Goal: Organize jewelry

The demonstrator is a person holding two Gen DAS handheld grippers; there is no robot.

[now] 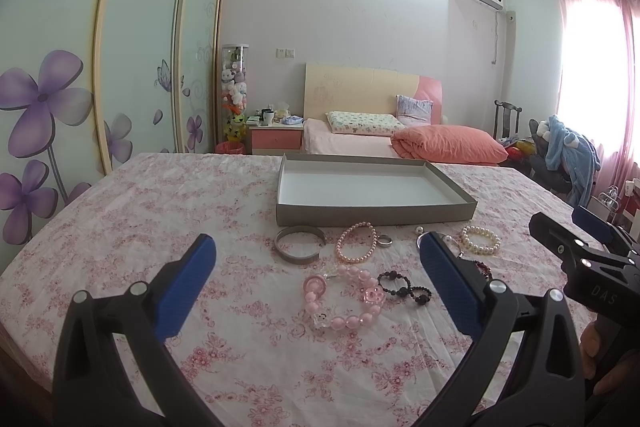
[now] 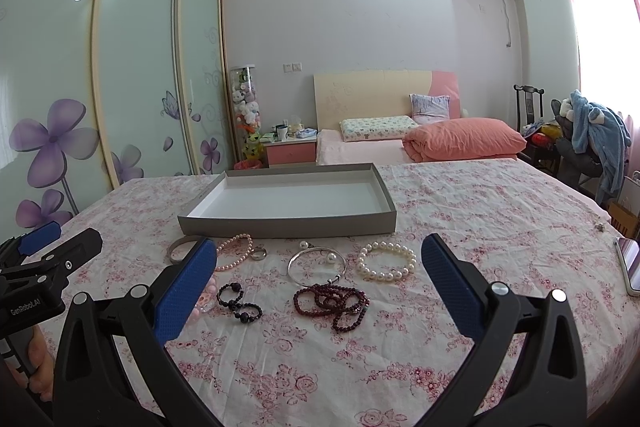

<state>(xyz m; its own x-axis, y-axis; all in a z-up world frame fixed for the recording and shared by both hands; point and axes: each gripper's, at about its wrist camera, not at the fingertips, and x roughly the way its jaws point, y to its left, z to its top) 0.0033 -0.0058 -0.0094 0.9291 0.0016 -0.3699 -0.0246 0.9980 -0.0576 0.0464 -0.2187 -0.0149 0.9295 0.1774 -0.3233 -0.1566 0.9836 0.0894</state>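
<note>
An empty grey tray [image 1: 372,215] [image 2: 288,225] with a white inside sits on the floral tablecloth. In front of it lie a metal cuff [image 1: 298,246], a pink pearl bracelet [image 1: 357,242], a small ring [image 1: 385,239], a white pearl bracelet [image 2: 386,261], a silver bangle [image 2: 317,265], a dark red bead strand [image 2: 332,301], a black bead bracelet [image 2: 239,303] and a big pink bead bracelet [image 1: 344,301]. My left gripper [image 1: 316,259] is open and empty above the pink beads. My right gripper [image 2: 318,259] is open and empty above the bangle.
A phone [image 2: 630,265] lies at the table's right edge. Behind the table are a bed with an orange quilt [image 2: 464,139], a pink nightstand [image 2: 290,151], a wardrobe with flower doors [image 2: 140,87] and a chair with blue clothes [image 2: 596,135].
</note>
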